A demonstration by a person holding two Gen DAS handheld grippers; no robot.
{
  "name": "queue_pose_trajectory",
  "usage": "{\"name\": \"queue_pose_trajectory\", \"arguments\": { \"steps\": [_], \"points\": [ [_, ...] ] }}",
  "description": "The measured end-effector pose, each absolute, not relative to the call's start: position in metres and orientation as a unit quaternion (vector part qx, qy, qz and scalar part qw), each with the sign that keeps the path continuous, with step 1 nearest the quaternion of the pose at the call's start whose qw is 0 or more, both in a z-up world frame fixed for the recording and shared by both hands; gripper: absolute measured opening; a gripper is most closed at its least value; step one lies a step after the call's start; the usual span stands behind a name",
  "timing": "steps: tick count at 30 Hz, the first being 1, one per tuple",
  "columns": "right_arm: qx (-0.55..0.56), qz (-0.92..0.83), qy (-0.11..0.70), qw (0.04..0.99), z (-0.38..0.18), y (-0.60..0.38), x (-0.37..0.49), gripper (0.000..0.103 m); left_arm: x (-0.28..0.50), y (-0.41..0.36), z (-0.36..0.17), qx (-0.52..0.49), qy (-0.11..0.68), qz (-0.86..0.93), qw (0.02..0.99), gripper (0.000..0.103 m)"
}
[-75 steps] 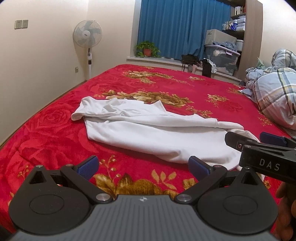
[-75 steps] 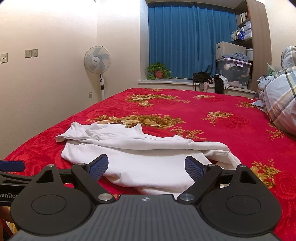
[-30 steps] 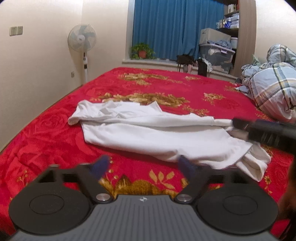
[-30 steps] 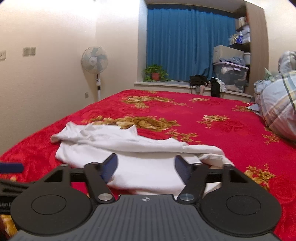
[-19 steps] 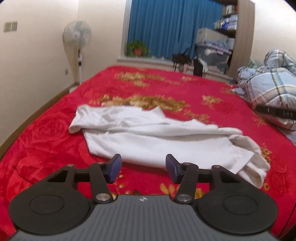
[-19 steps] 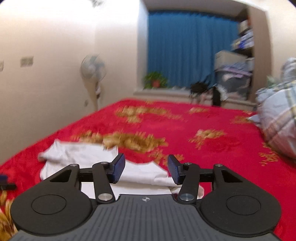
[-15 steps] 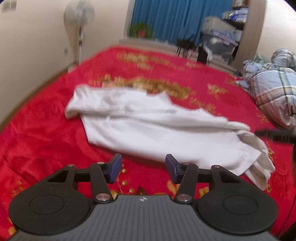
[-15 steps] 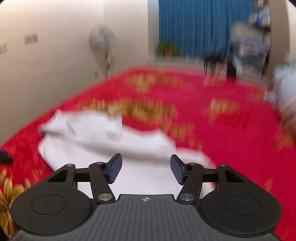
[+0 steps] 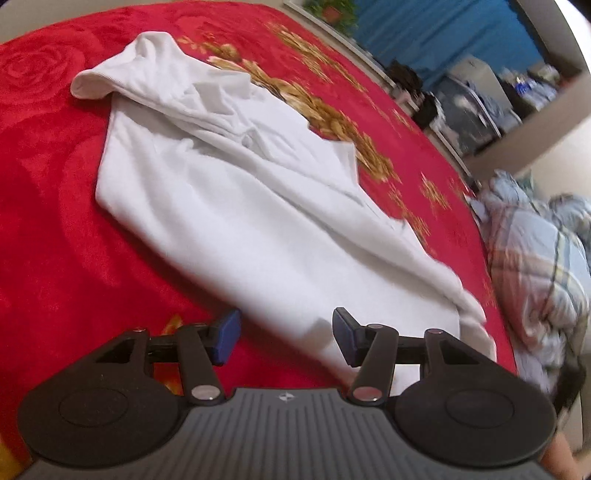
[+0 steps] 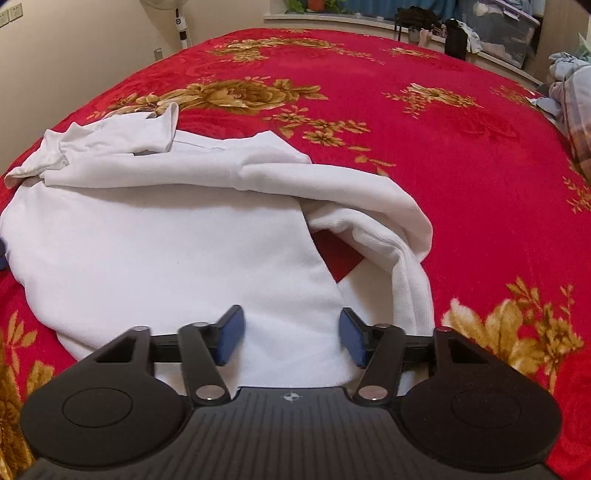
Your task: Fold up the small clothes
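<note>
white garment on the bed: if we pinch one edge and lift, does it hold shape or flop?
Likely flops: the white garment lies in soft folds and one rolled sleeve, so it is limp cloth. Probably light, yet it may drag on the plush red blanket rather than slide. Its stacked layers could separate, so one pinch may lift only the top layer.

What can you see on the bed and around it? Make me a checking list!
Surface: red bedspread with gold flowers.
Job's things: white garment, rumpled, lying loosely doubled over, not yet neatly folded.
Clutter: plaid quilt bunched at the bed's right edge.
Grippers: left gripper and right gripper over the garment's near edge, jaws apart, gripping nothing; both have just been closing.
Cables: nothing seen.
Surroundings: blue curtain, standing fan, storage box.
</note>
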State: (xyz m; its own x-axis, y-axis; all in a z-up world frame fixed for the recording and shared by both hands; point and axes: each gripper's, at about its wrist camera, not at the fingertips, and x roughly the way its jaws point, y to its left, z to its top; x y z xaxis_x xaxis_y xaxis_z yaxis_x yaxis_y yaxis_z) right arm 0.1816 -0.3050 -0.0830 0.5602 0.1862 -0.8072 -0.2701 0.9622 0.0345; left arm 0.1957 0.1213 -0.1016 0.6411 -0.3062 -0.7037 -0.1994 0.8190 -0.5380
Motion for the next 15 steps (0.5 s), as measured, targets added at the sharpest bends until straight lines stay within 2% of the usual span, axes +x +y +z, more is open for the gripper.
{"name": "queue_pose_trajectory", "arguments": {
  "steps": [1, 2, 3, 4, 6, 10, 13, 15],
  "points": [
    [-0.049, 0.129, 0.452, 0.882, -0.082, -0.305, 0.178, 0.02, 0.199, 0.12, -0.102, -0.298, 0.42, -0.022, 0.857, 0.058],
    [-0.055, 0.129, 0.451, 0.881, -0.082, -0.306, 0.177, 0.008, 0.2, 0.119, -0.103, -0.294, 0.416, -0.017, 0.86, 0.045],
    [-0.057, 0.129, 0.451, 0.881, -0.082, -0.308, 0.181, 0.0, 0.201, 0.118, -0.103, -0.287, 0.413, -0.012, 0.864, 0.021],
    [-0.048, 0.134, 0.449, 0.882, -0.08, -0.312, 0.181, 0.0, 0.202, 0.117, -0.101, -0.273, 0.413, -0.009, 0.869, 0.011],
    [-0.032, 0.15, 0.438, 0.886, -0.072, -0.318, 0.179, 0.0, 0.2, 0.117, -0.091, -0.25, 0.41, -0.007, 0.877, 0.006],
    [0.013, 0.198, 0.396, 0.896, -0.033, -0.336, 0.162, 0.0, 0.182, 0.122, -0.038, -0.24, 0.427, -0.003, 0.872, 0.001],
    [0.141, 0.261, 0.328, 0.897, 0.013, -0.373, 0.143, 0.0, 0.165, 0.117, 0.018, -0.188, 0.398, -0.02, 0.898, 0.0],
    [0.187, 0.274, 0.279, 0.901, 0.03, -0.396, 0.134, 0.0, 0.173, 0.111, 0.045, -0.161, 0.384, -0.021, 0.909, 0.0]
  ]
}}
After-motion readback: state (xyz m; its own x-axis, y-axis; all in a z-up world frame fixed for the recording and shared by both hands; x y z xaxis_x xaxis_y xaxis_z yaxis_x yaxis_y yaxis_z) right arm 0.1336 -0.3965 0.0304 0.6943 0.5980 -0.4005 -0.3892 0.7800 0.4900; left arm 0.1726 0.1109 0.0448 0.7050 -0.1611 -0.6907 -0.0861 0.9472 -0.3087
